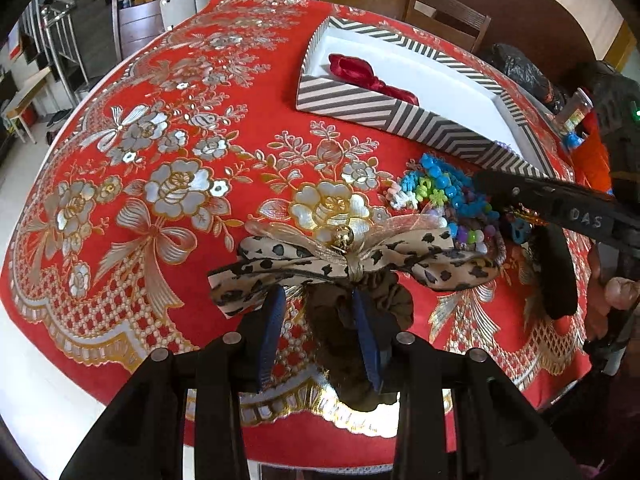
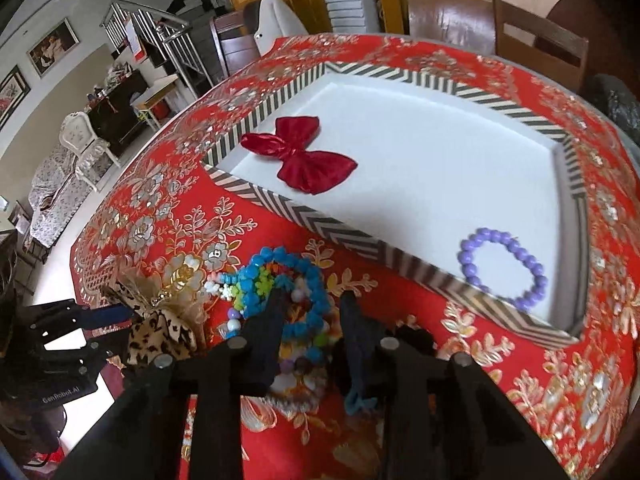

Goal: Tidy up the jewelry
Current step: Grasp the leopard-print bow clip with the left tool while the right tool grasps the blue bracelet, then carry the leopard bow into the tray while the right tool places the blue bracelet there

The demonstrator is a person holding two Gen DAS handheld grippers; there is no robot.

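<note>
- Two pieces already lie in the striped tray (image 2: 400, 74) — a red satin bow (image 2: 298, 156) near its left end and a purple bead bracelet (image 2: 504, 270) in the near right corner.
- My left gripper (image 1: 320, 332) has its fingers spread, straddling the leopard-print bow (image 1: 352, 260) and the dark scrunchie (image 1: 360, 320) under it; nothing is pinched yet.
- I should close on the knot at the bow's middle — not a loose wing — so it lifts level.
- My right gripper (image 2: 312, 328) hangs parted over the pile of coloured bead bracelets (image 2: 280, 284), gripping nothing.
- I judge it best to take one blue strand only, low and slow, or the tangle comes up together.
</note>
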